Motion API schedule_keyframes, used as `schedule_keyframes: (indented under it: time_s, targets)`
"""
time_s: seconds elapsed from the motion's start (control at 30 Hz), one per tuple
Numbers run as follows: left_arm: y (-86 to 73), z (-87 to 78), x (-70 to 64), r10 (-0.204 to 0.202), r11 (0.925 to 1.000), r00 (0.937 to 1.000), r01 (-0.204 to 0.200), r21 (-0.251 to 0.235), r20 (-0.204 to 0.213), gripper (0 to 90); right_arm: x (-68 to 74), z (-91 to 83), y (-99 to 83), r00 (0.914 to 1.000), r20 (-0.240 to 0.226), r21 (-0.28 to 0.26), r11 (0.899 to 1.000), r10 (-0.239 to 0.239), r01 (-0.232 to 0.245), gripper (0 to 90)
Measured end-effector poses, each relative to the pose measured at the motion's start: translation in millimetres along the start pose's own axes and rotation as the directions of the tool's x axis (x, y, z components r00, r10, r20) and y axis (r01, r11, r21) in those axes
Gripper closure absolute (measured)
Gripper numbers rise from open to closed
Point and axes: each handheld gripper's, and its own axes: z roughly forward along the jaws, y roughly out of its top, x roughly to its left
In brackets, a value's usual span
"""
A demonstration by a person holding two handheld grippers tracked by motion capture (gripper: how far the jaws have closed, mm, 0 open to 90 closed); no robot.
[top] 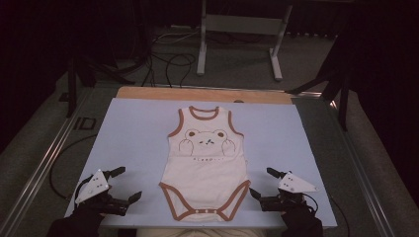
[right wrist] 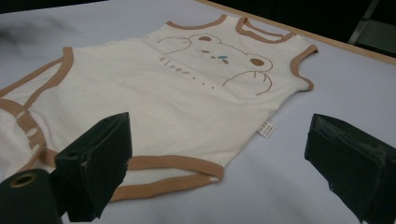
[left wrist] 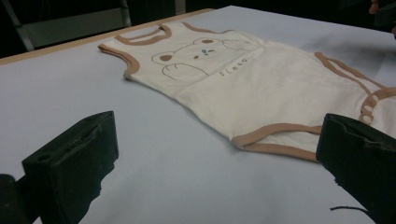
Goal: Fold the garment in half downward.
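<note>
Left jaws: the left gripper point(top: 117, 187) stood with its jaws spread wide and nothing between them, low over the mat at the near left corner.

Right jaws: the right gripper point(top: 262, 182) was likewise spread wide and empty, low at the near right, its two fingers angled inward toward the garment.

What lay ahead of the left jaws: in the left gripper view the bodysuit's point(left wrist: 243, 88) brown-trimmed leg opening point(left wrist: 275, 140) sat just ahead, toward the jaw at that view's right, apart from it.

What lay ahead of the right jaws: in the right gripper view the other leg opening point(right wrist: 173, 172) lay just beyond the jaw at that view's left, and a small white tag point(right wrist: 266, 129) stuck out at the side seam.

Thing's place: the bodysuit point(top: 206, 163) lay flat, face up, in the middle of the pale blue mat point(top: 128, 128), between the two grippers.

Long axis: it ran away from the person, neck hole point(top: 204, 113) at the far end, snap crotch point(top: 205, 211) at the near edge.

Nearer hand: the right gripper seemed slightly closer to the hem; its inner fingertip was nearly at the leg trim, while the left kept a clear gap.

Judgement: each gripper looked set to close inward on its own bottom corner.
</note>
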Motion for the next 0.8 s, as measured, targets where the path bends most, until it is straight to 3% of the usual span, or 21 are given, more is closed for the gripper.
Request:
schedule_keyframes:
  time_s: [0.23, 0.8]
  targets:
    - [3.0, 1.2, -2.8, 0.008, 0.9999, 0.9998, -0.008, 0.012, 0.017, 0.1, 1.1, -0.6, 2.1, 0.9997, -0.005, -0.006, 1.000, 0.023, -0.023, 7.4]
    - [12.2, 2.8, -5.6, 0.020, 0.9998, 0.9992, -0.020, 0.008, 0.034, 0.2, 1.4, -3.5, 7.6, 0.9997, 0.012, -0.023, 1.000, 0.021, -0.021, 7.5]
